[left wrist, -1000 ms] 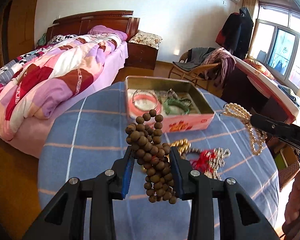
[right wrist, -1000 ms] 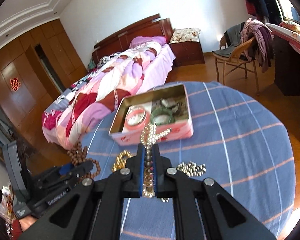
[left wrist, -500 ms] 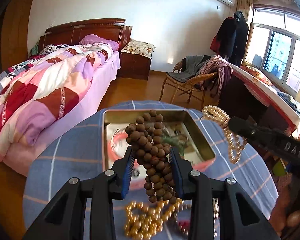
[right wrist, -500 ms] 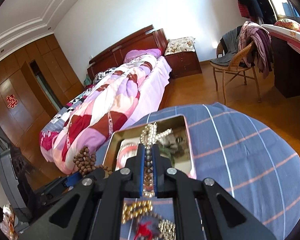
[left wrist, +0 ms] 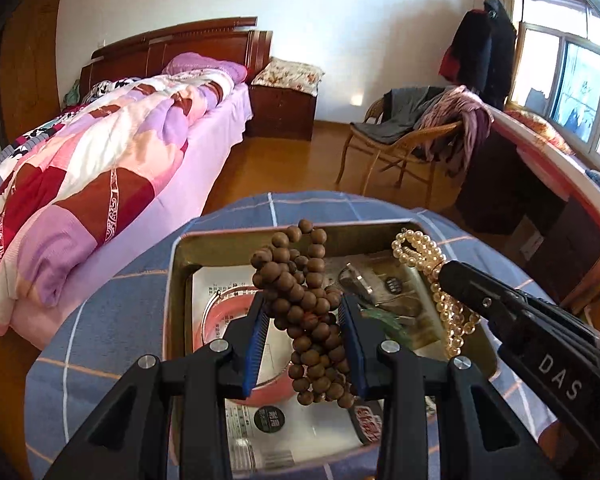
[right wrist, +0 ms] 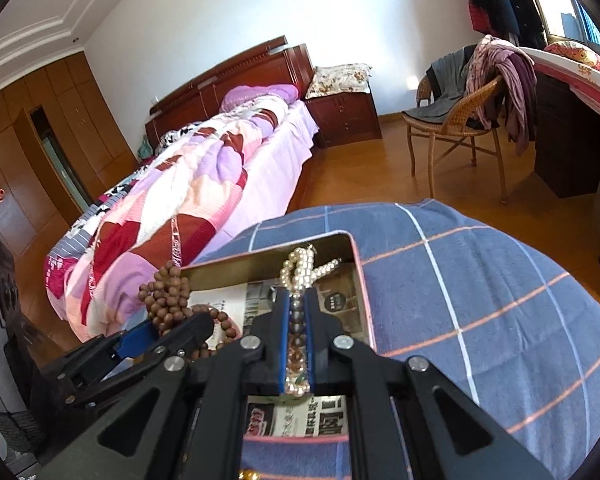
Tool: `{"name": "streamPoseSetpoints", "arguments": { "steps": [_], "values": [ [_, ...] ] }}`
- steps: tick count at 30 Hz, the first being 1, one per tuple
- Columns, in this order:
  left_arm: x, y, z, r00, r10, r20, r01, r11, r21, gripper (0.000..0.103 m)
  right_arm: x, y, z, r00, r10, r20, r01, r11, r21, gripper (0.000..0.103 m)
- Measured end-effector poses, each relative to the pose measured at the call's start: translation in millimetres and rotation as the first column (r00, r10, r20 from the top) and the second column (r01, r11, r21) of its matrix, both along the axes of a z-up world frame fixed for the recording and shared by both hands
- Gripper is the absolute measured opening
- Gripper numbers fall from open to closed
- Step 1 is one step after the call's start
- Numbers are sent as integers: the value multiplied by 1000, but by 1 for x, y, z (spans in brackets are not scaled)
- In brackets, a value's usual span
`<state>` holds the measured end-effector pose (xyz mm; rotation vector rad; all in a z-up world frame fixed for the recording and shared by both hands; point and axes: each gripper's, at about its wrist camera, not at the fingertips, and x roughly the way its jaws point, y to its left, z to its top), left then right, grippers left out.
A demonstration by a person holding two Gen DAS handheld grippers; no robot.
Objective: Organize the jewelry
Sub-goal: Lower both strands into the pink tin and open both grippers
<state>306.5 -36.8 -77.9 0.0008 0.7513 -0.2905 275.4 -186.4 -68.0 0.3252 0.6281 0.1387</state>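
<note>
**Both strands over the tin, neither let go**

Left gripper (left wrist: 304,336): fingers closed on a bunched wooden bead strand (left wrist: 300,304), loops spilling above and below the pads. Right gripper (right wrist: 298,344): fingers clamped tight on a pearl strand (right wrist: 304,270), a knot of it sticking out past the tips. Both hang over the open tin (left wrist: 176,280) on the checked worktop (right wrist: 480,280).

Risks, as I judge them:
- The two grippers sit close together over one small tin. Releasing at once could tangle wood beads with pearls.
- The pearl tail hangs near the tin's right wall; a drop from there may leave it draped over the rim or out on the cloth.
- The tin already holds a pink bangle (left wrist: 208,312), something green and papers; loose loops could snag on them.

What each view gives:
- Left view alone shows the tin's contents and the pearl tail dangling under the right gripper.
- Right view alone shows the pearls pinched between the pads, and gold beads (right wrist: 248,474) outside the tin at the near edge.
</note>
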Motion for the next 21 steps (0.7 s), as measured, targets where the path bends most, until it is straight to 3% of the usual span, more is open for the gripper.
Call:
{"name": "streamPoseSetpoints", "arguments": {
  "steps": [6, 14, 18, 21],
  "values": [
    [7, -3, -15, 999, 23, -35, -21, 999, 41, 36, 4, 2, -12, 999, 12, -35, -13, 1000, -16, 9],
    [6, -8, -20, 999, 26, -24, -24, 997, 76, 36, 6, 0, -13, 999, 23, -33, -24, 1000, -11, 11],
    [8, -12, -19, 999, 42, -13, -40, 995, 93, 38, 3, -1, -8, 1000, 16, -5, -16, 1000, -1, 17],
    [6, -16, -17, 998, 61, 6, -61, 989, 136, 50, -1, -4, -6, 1000, 1, 15, -1, 1000, 14, 35]
  ]
}}
